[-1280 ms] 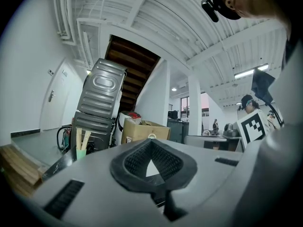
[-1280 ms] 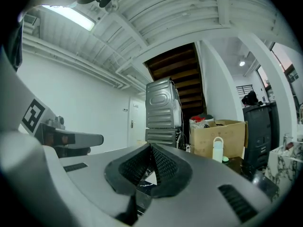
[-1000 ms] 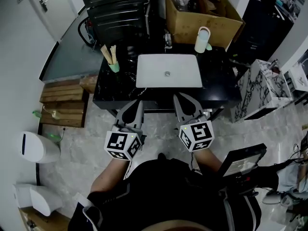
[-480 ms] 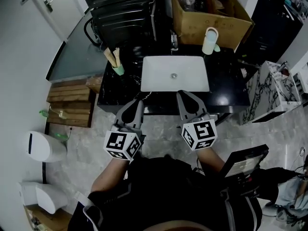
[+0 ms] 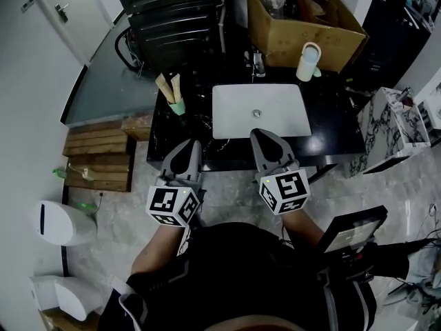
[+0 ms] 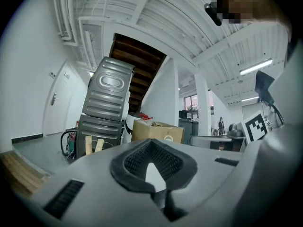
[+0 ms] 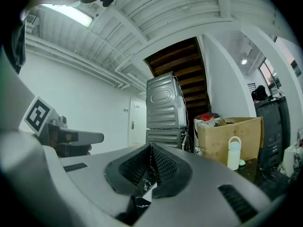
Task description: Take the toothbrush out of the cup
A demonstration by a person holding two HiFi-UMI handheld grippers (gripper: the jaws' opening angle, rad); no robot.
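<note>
My left gripper (image 5: pixel 187 150) and right gripper (image 5: pixel 263 140) were both clenched on nothing, jaws pressed together. I held them level at the near edge of the black counter (image 5: pixel 331 126), just short of the white basin (image 5: pixel 234 102). The green cup (image 5: pixel 178 107) stood just left of the basin. Two pale flat handles leaned up out of it, and I took one for the toothbrush (image 5: pixel 168 87) but couldn't tell which. The left gripper looked the better placed of the two. To do this well, I judged I should open its jaws before arriving and come in above the cup's rim. Then I should pinch one handle high and draw it out along its lean, so the light cup wouldn't tip or drag toward the basin.
</note>
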